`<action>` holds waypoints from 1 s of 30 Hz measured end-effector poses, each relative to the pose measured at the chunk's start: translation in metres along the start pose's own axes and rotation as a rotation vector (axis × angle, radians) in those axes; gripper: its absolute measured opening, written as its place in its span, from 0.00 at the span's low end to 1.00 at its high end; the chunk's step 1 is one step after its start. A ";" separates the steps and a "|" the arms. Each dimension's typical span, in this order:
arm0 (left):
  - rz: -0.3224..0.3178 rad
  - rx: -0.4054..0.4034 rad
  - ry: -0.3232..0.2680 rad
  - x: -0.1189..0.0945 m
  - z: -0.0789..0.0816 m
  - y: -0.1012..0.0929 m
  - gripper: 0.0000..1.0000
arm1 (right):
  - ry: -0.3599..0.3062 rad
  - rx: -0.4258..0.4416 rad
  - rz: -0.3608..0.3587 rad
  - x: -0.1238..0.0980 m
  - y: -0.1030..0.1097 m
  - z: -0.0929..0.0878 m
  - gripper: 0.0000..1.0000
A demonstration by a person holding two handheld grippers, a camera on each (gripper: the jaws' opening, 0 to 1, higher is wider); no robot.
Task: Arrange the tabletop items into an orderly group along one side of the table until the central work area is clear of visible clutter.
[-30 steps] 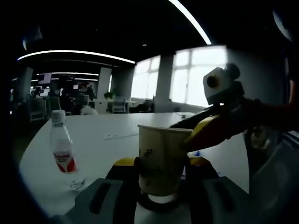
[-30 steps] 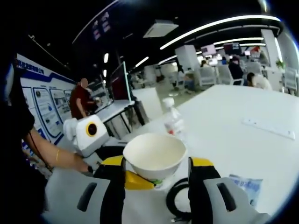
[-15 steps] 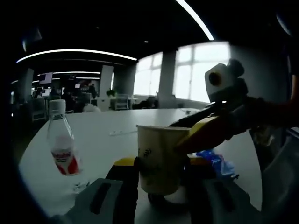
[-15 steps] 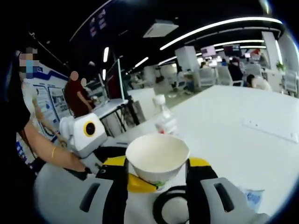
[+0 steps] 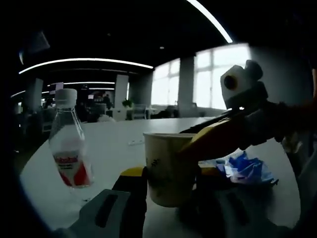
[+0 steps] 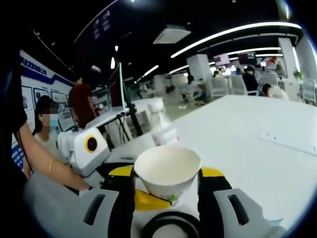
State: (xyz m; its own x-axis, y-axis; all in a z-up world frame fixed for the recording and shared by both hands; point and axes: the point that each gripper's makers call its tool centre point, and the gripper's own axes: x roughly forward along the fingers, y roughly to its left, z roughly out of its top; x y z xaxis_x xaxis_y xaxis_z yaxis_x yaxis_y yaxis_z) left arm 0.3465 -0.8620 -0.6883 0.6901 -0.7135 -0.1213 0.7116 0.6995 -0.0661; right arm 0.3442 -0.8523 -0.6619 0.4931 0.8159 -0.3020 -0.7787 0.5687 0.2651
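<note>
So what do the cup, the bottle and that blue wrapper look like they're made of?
The paper cup looks like matte cream paper with a rolled rim and a printed mark. The water bottle looks like clear glossy plastic with a white cap and red label. The blue wrapper looks like crinkled shiny plastic film, though it is blurred.

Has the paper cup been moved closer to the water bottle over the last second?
Yes. In the left gripper view the paper cup, held between both grippers, has closed in on the water bottle, which now looms larger and nearer on the white table.
</note>
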 end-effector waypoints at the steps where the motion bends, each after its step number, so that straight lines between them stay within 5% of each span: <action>1: 0.003 0.001 0.001 0.001 -0.001 0.001 0.37 | 0.002 -0.001 0.001 0.002 -0.002 -0.002 0.47; 30: 0.137 0.018 0.010 0.023 -0.029 0.042 0.37 | -0.018 -0.045 -0.032 0.042 -0.038 -0.015 0.47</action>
State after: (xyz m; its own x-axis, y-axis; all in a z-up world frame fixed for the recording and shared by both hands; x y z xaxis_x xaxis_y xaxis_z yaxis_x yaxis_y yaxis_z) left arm 0.3885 -0.8477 -0.7226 0.7794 -0.6111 -0.1379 0.6133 0.7892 -0.0308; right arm 0.3884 -0.8410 -0.6983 0.5245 0.7996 -0.2925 -0.7791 0.5893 0.2138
